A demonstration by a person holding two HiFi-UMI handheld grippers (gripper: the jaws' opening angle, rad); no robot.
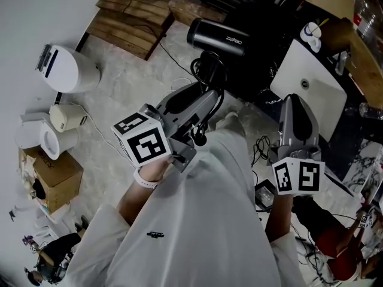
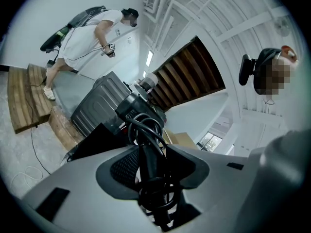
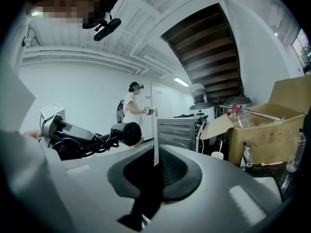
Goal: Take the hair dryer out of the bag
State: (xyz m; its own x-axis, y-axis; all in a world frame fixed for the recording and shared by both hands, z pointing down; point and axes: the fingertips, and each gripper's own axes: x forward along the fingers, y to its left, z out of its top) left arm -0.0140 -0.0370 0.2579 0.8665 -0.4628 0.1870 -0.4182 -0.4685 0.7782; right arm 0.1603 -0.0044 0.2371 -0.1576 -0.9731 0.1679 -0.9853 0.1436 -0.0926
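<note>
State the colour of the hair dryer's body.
Black, with pale lettering on its barrel; the head view shows the hair dryer best.

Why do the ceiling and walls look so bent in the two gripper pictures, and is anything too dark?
Left gripper view: the wide-angle lens bows the ceiling beams and blackens the corners, yet the hair dryer is sharp. Right gripper view: same bowing, evenly lit white walls. Head view: dimmer; the hair dryer nearly merges with the dark clutter behind it.

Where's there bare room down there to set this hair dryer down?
Barest: the pale floor between the wooden pallet and the white appliances. The white board at right looks mostly bare too. Crowded: around the black bag and the cables beside the right gripper.
</note>
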